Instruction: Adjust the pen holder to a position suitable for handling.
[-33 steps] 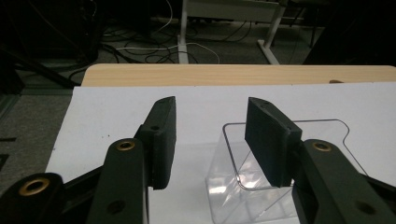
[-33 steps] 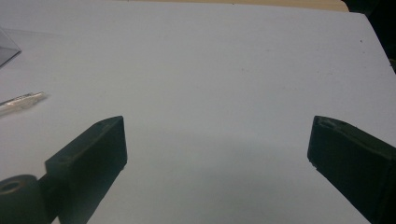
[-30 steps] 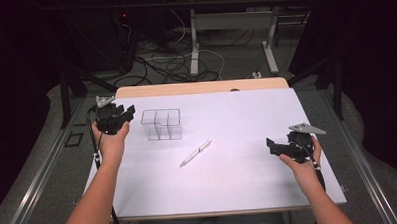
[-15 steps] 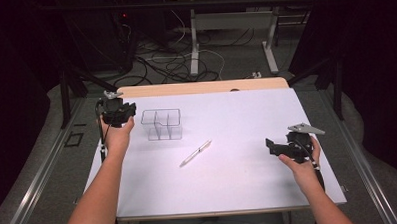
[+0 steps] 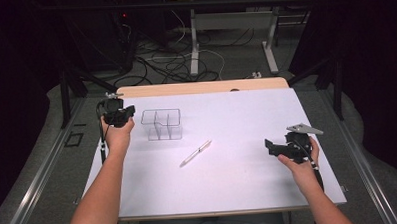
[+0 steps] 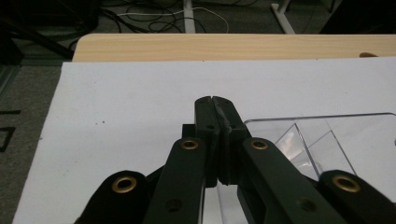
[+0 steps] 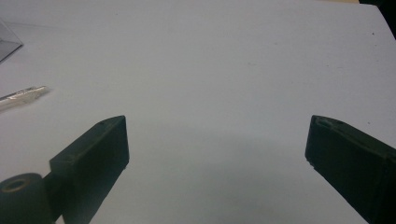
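Barely begun here: left tongs (image 5: 128,113) just closed up empty at nine o'clock of the tray (image 5: 160,111), right tongs (image 5: 268,145) gaping wide and idle out at four o'clock, pen (image 5: 195,153) loose on the bench (image 5: 246,115) at five o'clock of that tray, ungrabbed, everything left to do.

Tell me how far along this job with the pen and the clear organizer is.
Early. Done: nothing visibly; the pen lies loose on the white sheet, outside the clear organizer. In hand: the left gripper is pinched shut at the organizer's edge. Left: the open, empty right gripper probably fetches the pen.
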A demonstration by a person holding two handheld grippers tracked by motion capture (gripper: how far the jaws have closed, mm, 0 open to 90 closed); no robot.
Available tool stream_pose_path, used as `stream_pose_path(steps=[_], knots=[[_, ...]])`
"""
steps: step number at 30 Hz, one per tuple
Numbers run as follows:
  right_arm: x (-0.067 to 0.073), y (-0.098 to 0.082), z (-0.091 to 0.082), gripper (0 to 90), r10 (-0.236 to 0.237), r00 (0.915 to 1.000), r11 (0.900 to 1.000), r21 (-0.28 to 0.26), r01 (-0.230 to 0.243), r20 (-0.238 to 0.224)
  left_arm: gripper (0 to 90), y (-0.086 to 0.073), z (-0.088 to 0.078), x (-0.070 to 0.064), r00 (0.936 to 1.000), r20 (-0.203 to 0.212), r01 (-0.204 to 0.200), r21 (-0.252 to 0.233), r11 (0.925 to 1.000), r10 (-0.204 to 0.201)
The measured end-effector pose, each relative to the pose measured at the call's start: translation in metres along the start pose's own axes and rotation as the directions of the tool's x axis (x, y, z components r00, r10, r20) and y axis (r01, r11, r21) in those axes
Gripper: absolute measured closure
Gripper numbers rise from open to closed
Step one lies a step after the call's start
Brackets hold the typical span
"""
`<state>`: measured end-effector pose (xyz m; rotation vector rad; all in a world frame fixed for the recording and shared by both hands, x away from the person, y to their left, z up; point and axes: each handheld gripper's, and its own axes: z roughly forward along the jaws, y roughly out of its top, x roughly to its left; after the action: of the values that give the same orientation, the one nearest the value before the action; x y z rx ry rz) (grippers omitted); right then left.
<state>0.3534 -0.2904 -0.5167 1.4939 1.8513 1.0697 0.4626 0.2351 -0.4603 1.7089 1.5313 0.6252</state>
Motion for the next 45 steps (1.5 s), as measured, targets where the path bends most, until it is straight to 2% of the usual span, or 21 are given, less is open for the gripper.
stream_pose_path(steps=[14, 22, 38, 45], knots=[[0.000, 0.000, 0.001, 5.9, -0.004, 1.0000, 1.000, 0.004, 0.004, -0.003, 90.0, -0.018, 0.008, -0.006, 0.9998, 0.018, -0.001, 0.063, 0.9980, 0.000], [0.001, 0.000, 0.001, 5.9, 0.002, 1.0000, 1.000, 0.014, -0.002, -0.005, 90.0, -0.022, 0.013, -0.010, 0.9995, 0.030, 0.000, 0.069, 0.9976, -0.002], [0.002, 0.000, 0.002, 5.9, -0.003, 1.0000, 1.000, 0.013, 0.003, -0.008, 90.0, -0.025, 0.013, -0.014, 0.9996, 0.012, 0.025, 0.071, 0.9972, -0.026], [0.003, 0.000, 0.003, 5.9, -0.008, 0.9999, 1.000, 0.016, 0.009, -0.012, 90.0, -0.027, 0.014, -0.022, 0.9991, 0.032, 0.025, 0.061, 0.9978, -0.027]])
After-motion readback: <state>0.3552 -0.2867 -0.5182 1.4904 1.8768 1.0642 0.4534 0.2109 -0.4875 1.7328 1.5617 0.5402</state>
